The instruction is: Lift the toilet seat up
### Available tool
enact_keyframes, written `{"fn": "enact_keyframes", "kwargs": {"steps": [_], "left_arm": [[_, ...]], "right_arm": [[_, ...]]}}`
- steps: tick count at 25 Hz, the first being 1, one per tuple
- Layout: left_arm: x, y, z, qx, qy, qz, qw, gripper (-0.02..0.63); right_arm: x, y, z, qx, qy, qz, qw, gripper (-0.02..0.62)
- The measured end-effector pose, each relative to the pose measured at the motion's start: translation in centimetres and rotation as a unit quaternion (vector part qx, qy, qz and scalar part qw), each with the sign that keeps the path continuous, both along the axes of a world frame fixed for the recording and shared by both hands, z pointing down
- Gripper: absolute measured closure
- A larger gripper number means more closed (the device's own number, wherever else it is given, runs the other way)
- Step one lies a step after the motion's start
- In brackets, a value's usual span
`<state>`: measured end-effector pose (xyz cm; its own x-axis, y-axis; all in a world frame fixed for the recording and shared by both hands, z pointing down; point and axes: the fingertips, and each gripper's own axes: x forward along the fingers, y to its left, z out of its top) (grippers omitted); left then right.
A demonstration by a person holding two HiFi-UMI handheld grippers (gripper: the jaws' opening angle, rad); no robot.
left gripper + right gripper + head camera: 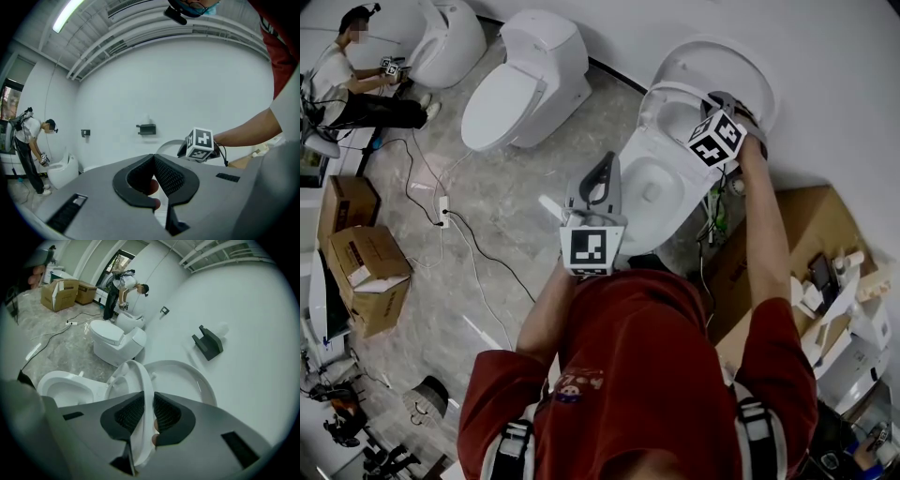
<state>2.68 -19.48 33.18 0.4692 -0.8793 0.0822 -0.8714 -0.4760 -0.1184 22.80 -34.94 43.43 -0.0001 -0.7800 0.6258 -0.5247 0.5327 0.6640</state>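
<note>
The left gripper [153,157] is clenched on nothing: its two ribbed pads meet at the tips with only air beyond them. It hangs in front of the person in the red shirt [652,366], short of the near rim of the bowl [652,187].

The right gripper [149,394] is clamped on the toilet seat [139,376]. The seat's front rim runs between the pads, which press it from both sides. The seat is raised well off the bowl and stands steeply tilted. Its long axis runs from the hinge end at the back of the bowl up to the gripped front rim. The right gripper view shows it almost edge-on as a narrow white arc. A gap still separates it from the lid [190,380], which stands open against the wall behind it.

Across the floor in the head view, another person [352,84] bends over a toilet at the far left. Below that are cardboard boxes [366,267], and a second toilet [520,80] with its lid down stands just left of the task's one.
</note>
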Motion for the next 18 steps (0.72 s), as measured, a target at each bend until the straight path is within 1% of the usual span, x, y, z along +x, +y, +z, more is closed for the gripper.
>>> {"fn": "enact_keyframes", "kwargs": {"steps": [8,14,18], "left_arm": [[0.8,-0.1,0.2,-0.011,0.008,-0.004,0.9999,0.595],[1.0,-0.6,0.3,-0.016,0.008,-0.006,0.9998,0.595],[1.5,-0.9,0.2,-0.017,0.007,-0.005,0.9998,0.595]], "right_arm": [[2.3,-2.9,0.5,0.026,0.047,0.008,0.999,0.538],[3.6,-4.8,1.2,0.025,0.078,0.018,0.996,0.545],[4.3,-5.6,1.1,0.035,0.090,0.025,0.995,0.548]]}}
